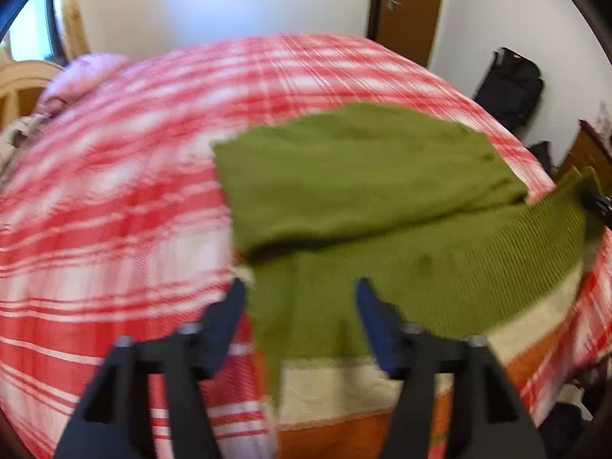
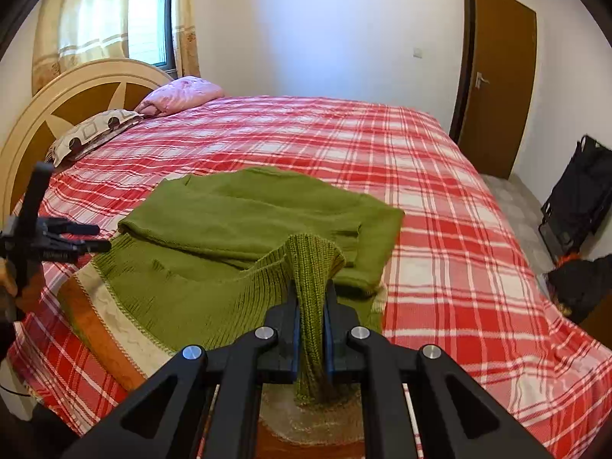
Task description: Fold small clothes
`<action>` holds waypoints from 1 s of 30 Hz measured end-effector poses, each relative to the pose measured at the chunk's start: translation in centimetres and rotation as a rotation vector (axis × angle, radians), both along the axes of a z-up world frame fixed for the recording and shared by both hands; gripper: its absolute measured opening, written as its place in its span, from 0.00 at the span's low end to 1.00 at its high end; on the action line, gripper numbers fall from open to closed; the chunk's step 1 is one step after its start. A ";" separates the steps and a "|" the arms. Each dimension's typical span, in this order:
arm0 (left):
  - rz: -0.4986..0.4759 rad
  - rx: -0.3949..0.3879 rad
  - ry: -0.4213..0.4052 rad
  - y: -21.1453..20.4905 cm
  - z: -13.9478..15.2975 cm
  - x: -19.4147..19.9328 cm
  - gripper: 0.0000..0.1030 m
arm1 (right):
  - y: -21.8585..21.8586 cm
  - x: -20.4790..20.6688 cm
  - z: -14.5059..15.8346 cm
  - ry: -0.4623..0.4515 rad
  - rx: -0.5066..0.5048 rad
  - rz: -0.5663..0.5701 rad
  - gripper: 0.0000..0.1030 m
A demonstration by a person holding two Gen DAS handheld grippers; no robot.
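- Room: white plaster walls [image 2: 325,30], brown wooden door [image 2: 497,76] w/ metal lever handle on the far wall; window [image 2: 147,19] w/ pale yellow-cream curtains behind the headboard.
- Big bed w/ red-and-white plaid woven cover [image 2: 440,229] fills most of both views; cover lies flat, few creases. Left wrist view is motion-blurred.
- Curved cream-and-brown wooden headboard [image 2: 76,99] w/ star inlay at the far left end of the bed.
- Olive-green knit sweater [image 2: 248,222] lies on the bed nr the front edge, partly folded: upper layer doubled over the lower one, smooth fine knit on the body, chunky ribbing along the hem. Under it, a cream-and-orange striped knit piece [image 2: 111,325], touching; can't tell whether it's the same garment.
- Black folded fabric-and-frame item [image 2: 577,210] leans on the right wall, on the floor, well apart from the bed.
- Pink crumpled quilted pillow [image 2: 179,93] and cream patterned flat pillow [image 2: 95,132] at the headboard end, side by side.
- Right tool [image 2: 310,329]: black plastic, blue pads, clenched on the ribbed hem of the sweater; hem lifted off the bed, bunched into a vertical fold btw the fingers.
- Left tool [image 1: 300,287]: black, fingers spread wide apart, released, holding nothing; hovers over the sweater's near-left edge, the right finger over the green knit.
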State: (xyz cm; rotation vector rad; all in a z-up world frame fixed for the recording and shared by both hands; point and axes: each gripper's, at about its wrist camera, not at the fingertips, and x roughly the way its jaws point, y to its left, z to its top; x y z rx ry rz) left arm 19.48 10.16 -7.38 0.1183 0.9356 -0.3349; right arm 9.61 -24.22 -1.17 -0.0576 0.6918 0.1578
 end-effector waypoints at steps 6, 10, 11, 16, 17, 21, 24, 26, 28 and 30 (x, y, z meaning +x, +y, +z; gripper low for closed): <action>-0.030 0.081 0.036 -2.0 -2.6 0.3 0.39 | -0.4 -0.1 -0.3 0.011 0.013 -0.010 0.09; -0.050 0.125 -0.017 -2.9 -2.2 -0.6 0.11 | -0.3 0.0 -0.5 0.015 0.017 -0.014 0.09; -0.051 0.137 -0.032 -3.1 -2.1 -0.8 0.09 | -0.3 0.0 -0.3 0.012 0.019 -0.014 0.09; -0.019 0.053 -0.042 -2.0 -0.5 -0.9 0.06 | 0.1 0.1 1.1 -0.026 0.012 0.005 0.09; -0.007 0.030 -0.052 -1.7 0.1 -0.9 0.06 | 0.1 0.2 1.4 -0.033 0.008 0.010 0.09; 0.057 -0.034 -0.112 -0.7 3.0 -0.4 0.04 | 0.5 1.4 2.5 -0.054 0.006 0.026 0.09; 0.089 -0.039 -0.149 -0.2 4.4 0.7 0.04 | 0.8 2.2 2.9 -0.060 -0.005 0.032 0.09; 0.105 0.009 -0.160 -0.2 4.5 1.4 0.04 | 1.0 2.2 3.0 -0.059 -0.014 0.038 0.09; 0.078 0.014 -0.123 -0.1 4.0 1.9 0.09 | 1.1 1.8 2.8 -0.056 -0.027 0.040 0.09; 0.037 0.007 -0.066 -0.1 2.9 2.1 0.29 | 0.9 1.5 2.4 -0.046 -0.023 0.035 0.09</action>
